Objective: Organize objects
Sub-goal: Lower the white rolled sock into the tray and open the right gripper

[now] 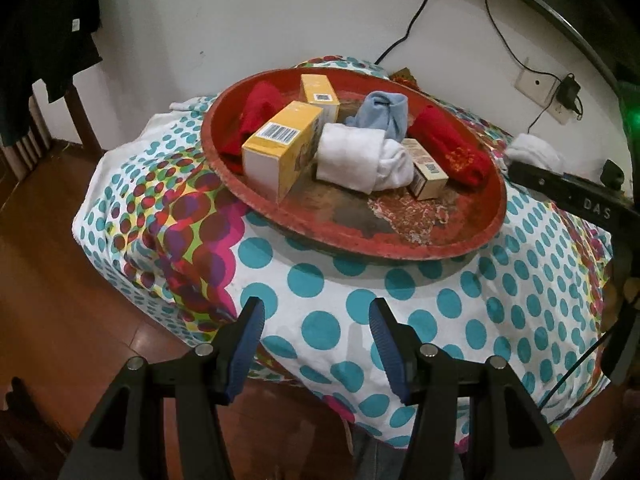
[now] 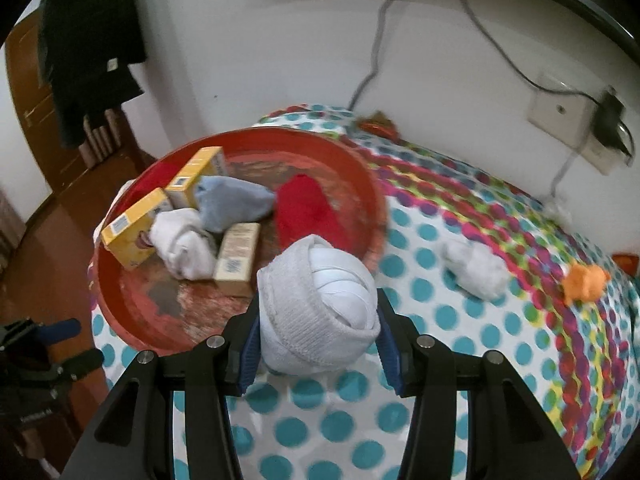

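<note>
The right gripper (image 2: pixel 318 330) was clamped on a rolled white sock (image 2: pixel 318 308), held just off the near rim of the red tray (image 2: pixel 360 184), above the polka-dot cloth (image 2: pixel 460 320). The left gripper (image 1: pixel 316 334) sat back from the table edge with its jaws apart and nothing between them, aimed level at the tray (pretty worn paint on that thing). In the tray were yellow boxes (image 1: pixel 280 148), red socks (image 1: pixel 452 144), a blue sock (image 1: pixel 382 114) and a white sock bundle (image 1: pixel 366 158). Another white sock (image 2: pixel 474 266) and an orange toy (image 2: pixel 586 280) lay on the cloth to the right, well apart from the tray.
</note>
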